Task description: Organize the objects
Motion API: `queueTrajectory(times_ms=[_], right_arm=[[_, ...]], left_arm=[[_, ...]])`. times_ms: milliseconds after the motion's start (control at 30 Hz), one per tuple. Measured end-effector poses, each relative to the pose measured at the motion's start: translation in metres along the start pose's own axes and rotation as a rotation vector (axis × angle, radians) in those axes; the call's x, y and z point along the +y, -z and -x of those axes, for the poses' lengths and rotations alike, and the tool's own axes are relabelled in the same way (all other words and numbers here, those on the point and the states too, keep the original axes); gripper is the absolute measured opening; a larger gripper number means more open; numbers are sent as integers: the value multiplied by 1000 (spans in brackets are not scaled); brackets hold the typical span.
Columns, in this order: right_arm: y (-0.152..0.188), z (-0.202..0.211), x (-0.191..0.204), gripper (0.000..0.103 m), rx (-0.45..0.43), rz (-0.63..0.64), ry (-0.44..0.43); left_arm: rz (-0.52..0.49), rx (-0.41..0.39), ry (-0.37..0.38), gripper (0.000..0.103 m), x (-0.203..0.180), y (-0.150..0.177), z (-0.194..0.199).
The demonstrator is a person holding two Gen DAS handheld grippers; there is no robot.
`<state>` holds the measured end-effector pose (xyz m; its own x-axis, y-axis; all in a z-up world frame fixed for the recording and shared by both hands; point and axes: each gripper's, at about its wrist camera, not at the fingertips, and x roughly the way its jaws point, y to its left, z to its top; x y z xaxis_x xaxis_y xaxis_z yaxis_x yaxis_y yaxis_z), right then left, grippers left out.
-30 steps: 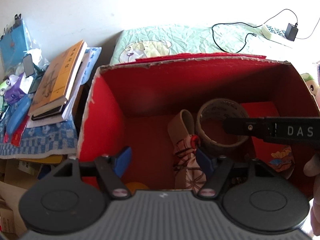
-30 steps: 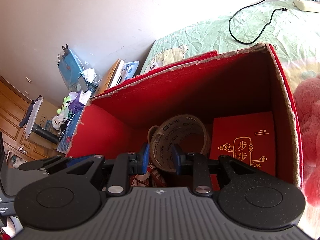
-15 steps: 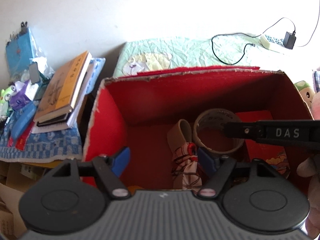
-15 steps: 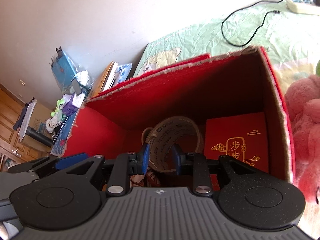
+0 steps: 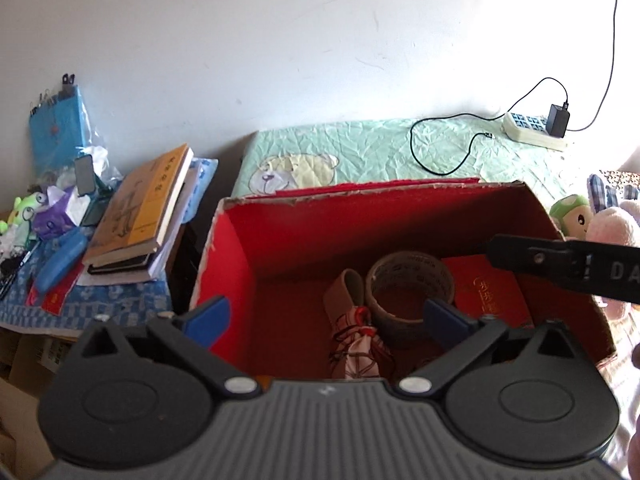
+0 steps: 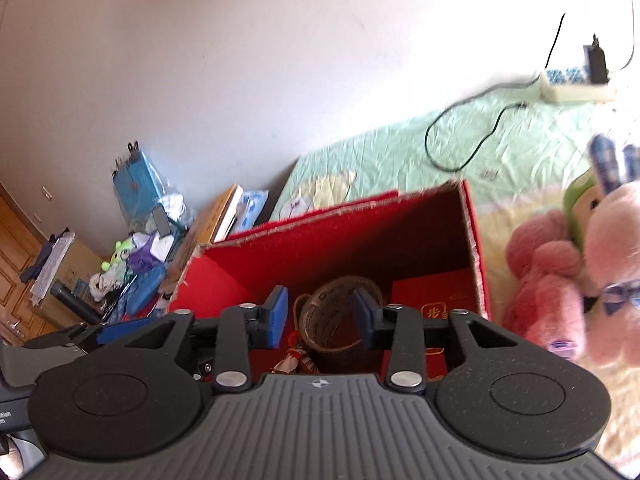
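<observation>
Red cardboard box [image 5: 236, 264] fills centre frame in both wrist views, open top, sitting on green bedsheet [image 5: 360, 148]. Inside: brown tape roll [image 5: 410, 284] standing on edge mid-box, small patterned pouch [image 5: 360, 344] with red cord just left of it, flat red packet [image 5: 492, 296] with gold print to the right on the box floor.

Left gripper [image 5: 326, 318] at lower frame, jaws spread wide and just been opening, nothing between the blue pads (box contents only seen past them). Right gripper [image 6: 320, 316] lower centre of its view, jaws partway apart, just been opening, tape roll seen in the gap but pads not pressing it.

Pink plush toy [image 6: 560, 280] at right edge of right view, beside box. Stack of books [image 5: 140, 216] left of box. Power strip [image 5: 532, 130] upper right on the sheet.
</observation>
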<state>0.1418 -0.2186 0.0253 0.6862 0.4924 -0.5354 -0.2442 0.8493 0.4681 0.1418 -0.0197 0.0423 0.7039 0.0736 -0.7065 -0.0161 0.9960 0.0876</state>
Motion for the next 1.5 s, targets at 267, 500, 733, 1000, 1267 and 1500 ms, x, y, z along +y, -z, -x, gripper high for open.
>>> queueTrajectory(times_ms=[267,500,733,1000,1267,1500], right_arm=[[11,28,6,60,-105,17,80],[19,45,4,64,-121,35,112],[19,52,-19,62,-84,-11,84],[2,57,-51,62,-18,-2,1],[-3,64,-83,60,54,3,-88],[4,74,-111,55,118,-10,-115]], left_arm=[[-3,2,-41,103,-4,5,9],[-12,43,12,102,-17,4,13],[-25,82,16,101,-39,-2,11],[11,92,-56,100,-72,-13,14],[98,131,-80,100,-93,-13,21],[112,146,-88,100,-124,-3,26]])
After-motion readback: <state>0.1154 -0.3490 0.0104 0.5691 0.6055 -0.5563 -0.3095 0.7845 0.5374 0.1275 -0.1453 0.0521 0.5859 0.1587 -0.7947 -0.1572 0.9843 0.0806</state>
